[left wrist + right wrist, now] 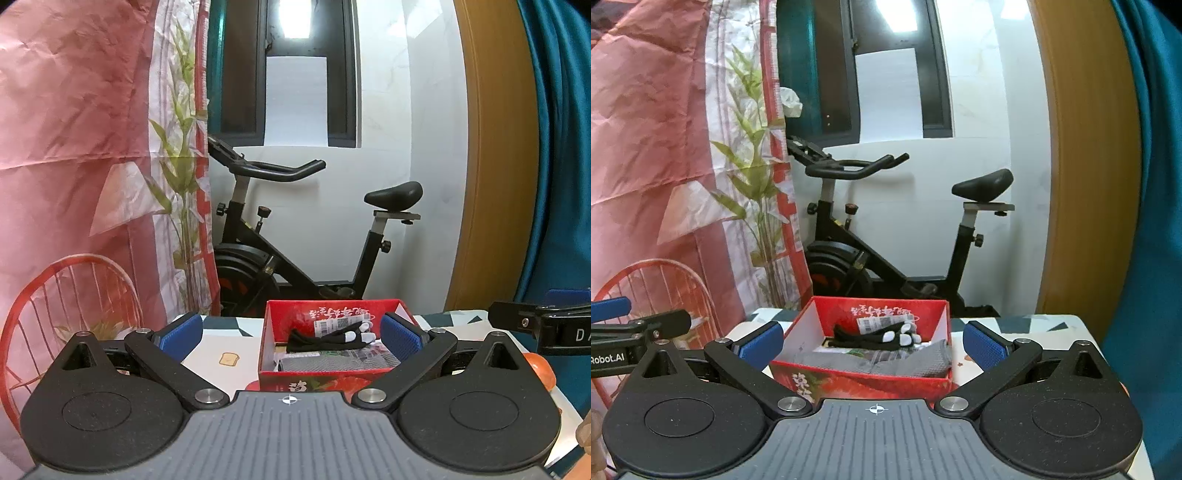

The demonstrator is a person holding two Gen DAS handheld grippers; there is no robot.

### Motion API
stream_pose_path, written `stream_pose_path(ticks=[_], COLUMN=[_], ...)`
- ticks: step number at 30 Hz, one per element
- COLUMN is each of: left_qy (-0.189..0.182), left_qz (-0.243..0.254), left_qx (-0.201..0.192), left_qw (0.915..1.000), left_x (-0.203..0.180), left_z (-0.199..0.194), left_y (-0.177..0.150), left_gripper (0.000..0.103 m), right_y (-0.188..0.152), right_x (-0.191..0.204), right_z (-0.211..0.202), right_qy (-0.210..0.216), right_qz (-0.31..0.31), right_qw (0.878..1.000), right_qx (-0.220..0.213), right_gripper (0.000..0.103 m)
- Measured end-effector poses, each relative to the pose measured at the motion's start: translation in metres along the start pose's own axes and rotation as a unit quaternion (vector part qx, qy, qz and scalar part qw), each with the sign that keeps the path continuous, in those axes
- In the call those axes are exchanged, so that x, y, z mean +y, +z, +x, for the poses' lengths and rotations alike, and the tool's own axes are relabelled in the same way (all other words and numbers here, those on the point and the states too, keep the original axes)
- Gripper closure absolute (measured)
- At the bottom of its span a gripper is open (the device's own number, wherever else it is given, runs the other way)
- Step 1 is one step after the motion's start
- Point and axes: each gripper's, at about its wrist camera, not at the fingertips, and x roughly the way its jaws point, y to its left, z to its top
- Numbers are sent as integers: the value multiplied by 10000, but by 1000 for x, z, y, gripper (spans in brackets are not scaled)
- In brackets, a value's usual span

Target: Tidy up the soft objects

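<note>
The left tool is hovering with its blue pads spread wide and nothing between them. The right tool is likewise standing wide open and empty, its blue pads well apart.

Just ahead of both tools, a red box is sitting on the patterned tabletop. In the left wrist view the box is lying between the pads, toward the right one. Inside it, a grey knitted cloth is lying along the near wall, one corner draping up against the right wall. Just behind the cloth, a black glove with white fingertips is resting across the box; the left wrist view is showing the same glove above the cloth.

Beside the left tool, on its right, the other tool's dark arm is reaching in, with an orange round thing lying on the tabletop below it.

Well beyond the tabletop, a black exercise bike is standing against a white wall, with a pink printed curtain hanging to the left.
</note>
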Motion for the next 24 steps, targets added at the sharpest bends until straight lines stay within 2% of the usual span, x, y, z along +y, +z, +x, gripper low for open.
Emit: stream_pose_path(ticks=[24], left_qy=[60], left_qz=[-12], left_qx=[113], left_qw=[9999], left_x=[-2], left_z=[0], left_y=[-1], left_gripper=[0], right_y=[0], right_x=[-5], right_z=[-1], right_qy=[-72], right_qz=[27], right_qw=[10000], right_qx=[-7], right_gripper=[0])
